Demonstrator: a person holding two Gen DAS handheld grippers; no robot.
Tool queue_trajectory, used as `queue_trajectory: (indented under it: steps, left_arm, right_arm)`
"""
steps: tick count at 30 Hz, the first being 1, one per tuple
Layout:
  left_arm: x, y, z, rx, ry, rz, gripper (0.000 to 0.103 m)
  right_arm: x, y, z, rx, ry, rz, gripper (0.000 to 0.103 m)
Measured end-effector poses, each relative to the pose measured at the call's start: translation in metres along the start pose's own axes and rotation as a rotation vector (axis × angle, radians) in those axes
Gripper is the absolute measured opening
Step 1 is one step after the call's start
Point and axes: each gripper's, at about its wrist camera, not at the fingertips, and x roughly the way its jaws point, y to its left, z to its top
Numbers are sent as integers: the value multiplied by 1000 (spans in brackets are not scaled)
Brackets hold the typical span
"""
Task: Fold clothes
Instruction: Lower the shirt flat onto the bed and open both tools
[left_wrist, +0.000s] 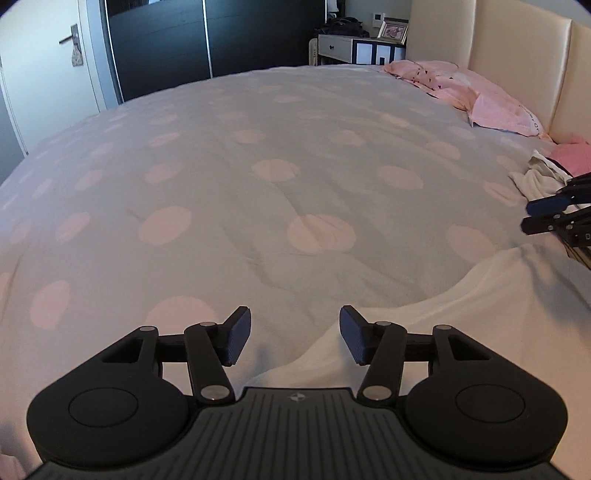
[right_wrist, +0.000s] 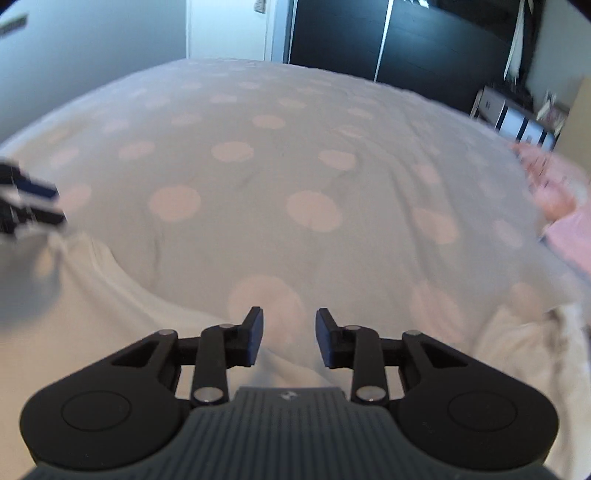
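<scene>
Left claw (left_wrist: 295, 334) and right claw (right_wrist: 290, 338) both spread, empty, above white garment (left_wrist: 461, 314) lying on bed (left_wrist: 258, 166). Risk: pinching the duvet along with the hem, dragging both.

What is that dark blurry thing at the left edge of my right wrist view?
Observer: The left gripper. Its own camera shows it open, over the edge of the white garment.
Visitor: Are there more clothes to fold?
Observer: Yes, a small heap of clothes lies near the headboard, just beyond the right gripper.
Visitor: And the pink smear on my right?
Observer: A pink pillow with small dark marks on it.
</scene>
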Motion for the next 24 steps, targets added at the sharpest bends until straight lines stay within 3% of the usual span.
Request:
queue_trajectory:
  steps: [4,9,11,13,18,24]
  left_arm:
    - [24,-10,-3,18,72,-15,42]
    - [35,-13,-10,2,72,-34,25]
    - [34,-16,-12,22,54,-37,14]
    - [35,-19,-12,27,46,-23,11]
    - [38,-27,-13,41,26,10,8]
    - [41,-36,-13,57,1,49,12]
  right_arm:
    - [31,1,-1,31,73,34,35]
    - [49,-4,-14,93,144,141,35]
    - [44,-2,-17,68,139,168,20]
    - [35,2,-17,26,106,151,12]
    - [11,14,-12,-69,-72,55,11]
    - [33,27,-15,-125,-12,-22,11]
